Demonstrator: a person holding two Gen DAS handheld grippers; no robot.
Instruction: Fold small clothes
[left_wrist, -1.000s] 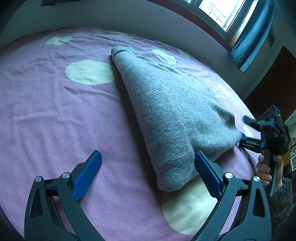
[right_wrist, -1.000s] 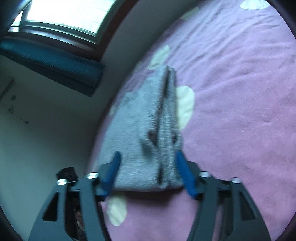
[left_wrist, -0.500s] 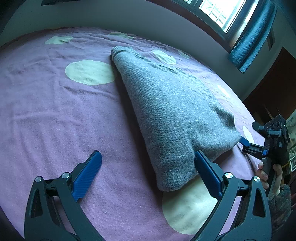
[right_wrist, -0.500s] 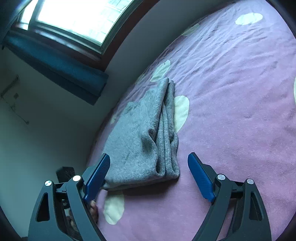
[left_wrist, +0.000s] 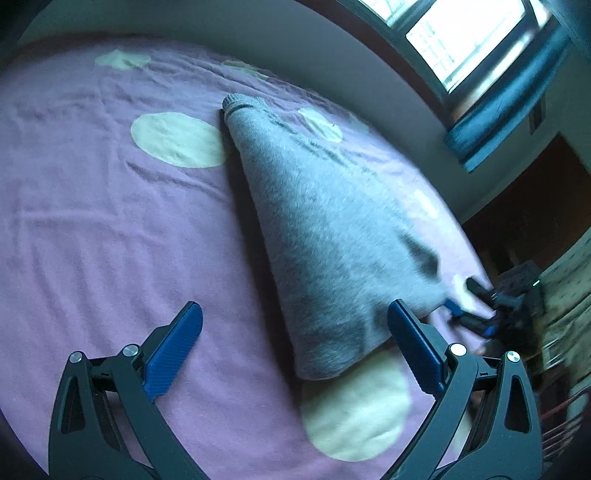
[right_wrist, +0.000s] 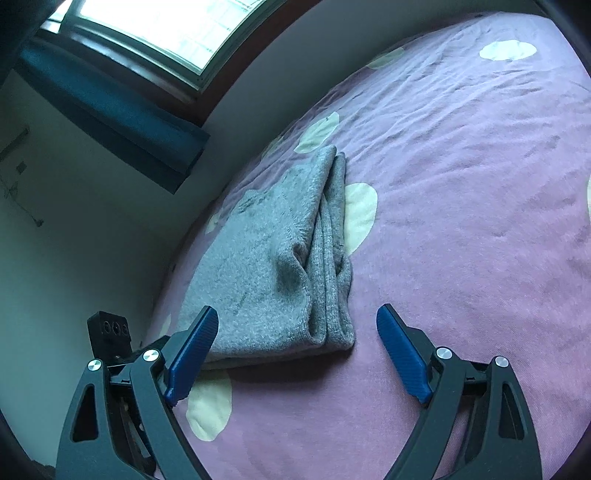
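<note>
Purple bedspread (right_wrist: 461, 221) bears a folded grey sweater (right_wrist: 266, 258); both hand-held grippers (left_wrist: 295, 347) (right_wrist: 295, 354) gape wide, empty.

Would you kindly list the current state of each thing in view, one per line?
Grey sweater: folded into layers, lying flat on the bedspread, held by neither gripper.
Left hand-held gripper: open, empty, its right finger at the sweater's near edge.
Right hand-held gripper: open, empty, just short of the sweater's near edge.
Purple bedspread: spread out, lightly wrinkled.
Window curtain: bunched beside the window.
</note>
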